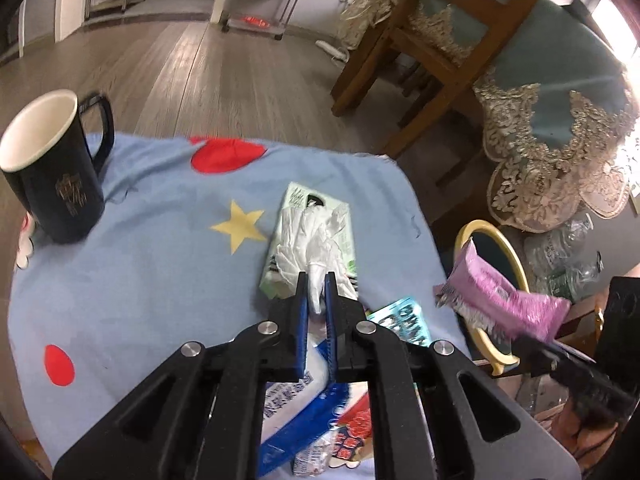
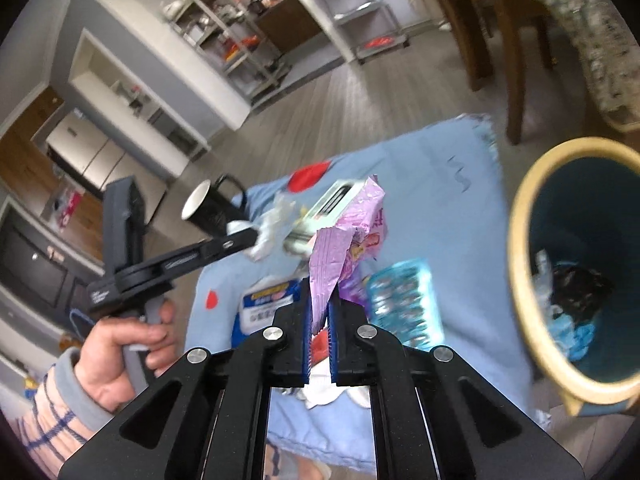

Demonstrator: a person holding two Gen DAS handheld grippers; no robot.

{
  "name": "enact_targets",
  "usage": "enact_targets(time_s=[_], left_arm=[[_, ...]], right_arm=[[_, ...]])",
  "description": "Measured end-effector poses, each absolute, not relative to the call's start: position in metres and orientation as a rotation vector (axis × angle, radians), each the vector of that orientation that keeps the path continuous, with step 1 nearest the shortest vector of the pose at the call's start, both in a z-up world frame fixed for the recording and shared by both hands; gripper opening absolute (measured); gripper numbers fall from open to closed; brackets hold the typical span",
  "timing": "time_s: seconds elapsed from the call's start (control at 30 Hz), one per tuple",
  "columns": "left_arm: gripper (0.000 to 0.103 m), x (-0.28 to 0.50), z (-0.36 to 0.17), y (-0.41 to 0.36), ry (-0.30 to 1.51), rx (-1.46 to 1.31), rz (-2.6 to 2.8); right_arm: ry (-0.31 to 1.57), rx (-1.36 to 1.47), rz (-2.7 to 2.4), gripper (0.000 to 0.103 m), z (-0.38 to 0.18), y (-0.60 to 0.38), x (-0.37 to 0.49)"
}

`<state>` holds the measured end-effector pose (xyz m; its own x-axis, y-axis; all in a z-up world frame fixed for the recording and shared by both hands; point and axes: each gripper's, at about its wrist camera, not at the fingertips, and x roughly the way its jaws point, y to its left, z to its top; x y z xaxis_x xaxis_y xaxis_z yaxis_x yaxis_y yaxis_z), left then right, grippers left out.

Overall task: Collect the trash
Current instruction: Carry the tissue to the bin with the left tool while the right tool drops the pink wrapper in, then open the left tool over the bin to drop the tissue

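- The left tool [image 1: 316, 280] has its blue pads pressed close on a twist of crumpled white plastic wrap [image 1: 316, 240]. The narrow pinch suits such thin, limp film, which would likely slip out of a wider hold.
- That wrap trails from the pads down onto a pale green box [image 1: 310, 236] lying flat on the counter, so part of it rests there rather than hanging clear.
- The right tool [image 2: 320, 304] is clamped on the lower edge of a pink foil wrapper [image 2: 344, 240], which stands up from the pads above the counter. Gripping an edge keeps the stiff foil held away from the other litter.
- Seen from the left wrist, this wrapper [image 1: 500, 296] hangs in front of the bin's mouth, probably on its way in.
- The bin [image 2: 520, 240], teal inside with a cream rim, stands just beside the counter's edge and holds some discarded scraps. Its place there looks meant for short drops.
- On the blue cloth [image 1: 140, 264] near the tools lie a teal blister pack [image 2: 404, 304] and a blue-and-white packet [image 2: 268, 300], not yet collected.
- A black mug [image 1: 52, 176] stands upright at the far corner, well apart from the trash; it seems not to be waste.
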<state>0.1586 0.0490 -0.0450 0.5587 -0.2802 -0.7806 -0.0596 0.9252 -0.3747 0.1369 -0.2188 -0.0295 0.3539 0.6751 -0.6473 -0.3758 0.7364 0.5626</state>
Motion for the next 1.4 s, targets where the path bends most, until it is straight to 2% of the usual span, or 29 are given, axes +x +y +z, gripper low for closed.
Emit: enact_targets(time_s=[0.5,0.93,1.07,1.2,1.4], left_arm=[[0.007,0.146,0.025,-0.012,0.857,-0.362,-0.264],[0.007,0.173,0.014,-0.122,0.901,-0.322,-0.448],[0.007,0.183,0.000,-0.144,0.932,-0.324,-0.467],[0.007,0.194,-0.016,-0.159,0.964,-0.338,-0.490],[0.007,0.210,-0.045,-0.182,1.029,-0.369,-0.521]], right_arm=[[0.887,0.325,0.397,0.008,-0.018,-0.322,0.137],[0.966,0.240,0.189,0.008,-0.047,-0.356,0.139],[0.987,0.268,0.131,0.027,-0.052,-0.368,0.141],[0.964,0.299,0.112,0.039,-0.049,-0.375,0.140],[0.892,0.357,0.060,0.045,-0.037,-0.390,0.134]])
